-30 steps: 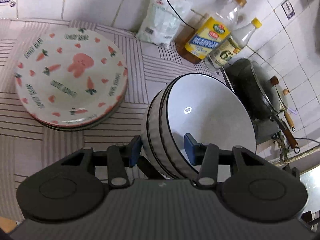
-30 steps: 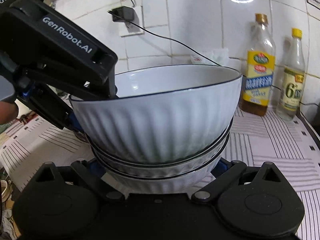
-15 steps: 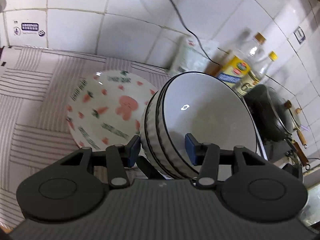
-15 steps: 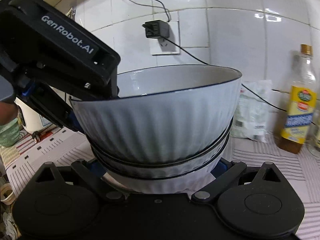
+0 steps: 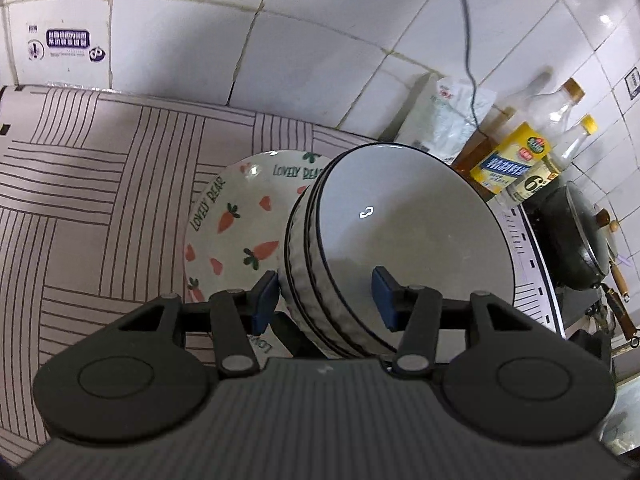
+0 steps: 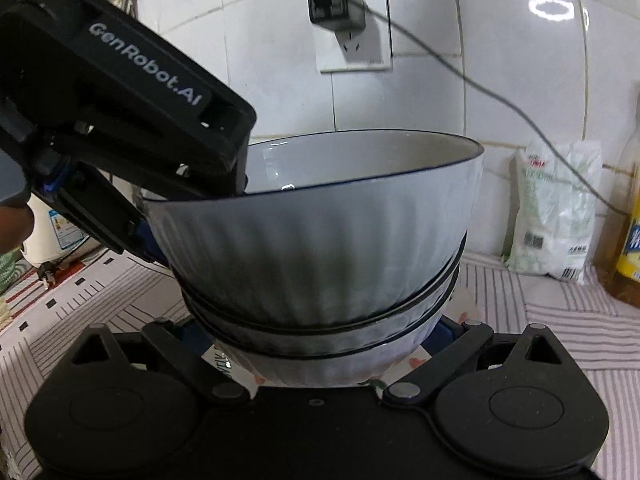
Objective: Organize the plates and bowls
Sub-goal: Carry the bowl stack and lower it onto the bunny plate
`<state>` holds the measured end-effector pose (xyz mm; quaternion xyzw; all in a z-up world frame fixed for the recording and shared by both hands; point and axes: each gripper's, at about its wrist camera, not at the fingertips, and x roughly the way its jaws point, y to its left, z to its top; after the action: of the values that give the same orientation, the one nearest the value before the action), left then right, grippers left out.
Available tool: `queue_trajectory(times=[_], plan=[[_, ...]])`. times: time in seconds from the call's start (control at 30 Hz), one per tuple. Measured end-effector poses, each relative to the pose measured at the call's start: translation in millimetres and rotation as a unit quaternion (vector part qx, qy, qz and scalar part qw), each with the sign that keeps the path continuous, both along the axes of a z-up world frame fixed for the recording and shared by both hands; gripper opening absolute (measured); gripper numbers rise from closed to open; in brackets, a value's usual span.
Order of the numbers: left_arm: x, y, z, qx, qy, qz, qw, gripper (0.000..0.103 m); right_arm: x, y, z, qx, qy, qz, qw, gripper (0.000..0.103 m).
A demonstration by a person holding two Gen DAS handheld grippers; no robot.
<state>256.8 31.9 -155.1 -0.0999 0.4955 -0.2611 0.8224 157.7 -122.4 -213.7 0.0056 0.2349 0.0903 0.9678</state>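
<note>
Both hand-held grippers carried bowl stack [image 5: 400, 240] over carrot plate [image 5: 236, 220]

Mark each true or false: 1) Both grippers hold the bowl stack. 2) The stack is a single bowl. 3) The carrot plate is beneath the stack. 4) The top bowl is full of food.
1) True: the left gripper clamps the rim of the bowl stack and the right gripper grips its base.
2) False: three nested bowls.
3) True: the carrot plate lies partly under it.
4) False: it is empty.
</note>
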Motion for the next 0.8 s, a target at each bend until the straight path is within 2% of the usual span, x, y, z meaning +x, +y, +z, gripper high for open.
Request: queue_trajectory(times=[0.27,0.8], plan=[[12,2,-15,-0.002,0.016,-0.011,0.9998,0.049,13,7,-13,-0.003,0.023,-0.013,1.0,0.101],[19,5,-21,0.005,0.015,-0.011,0.9998,0.049,27,13,-13,-0.02,0.036,-0.013,0.999,0.101]])
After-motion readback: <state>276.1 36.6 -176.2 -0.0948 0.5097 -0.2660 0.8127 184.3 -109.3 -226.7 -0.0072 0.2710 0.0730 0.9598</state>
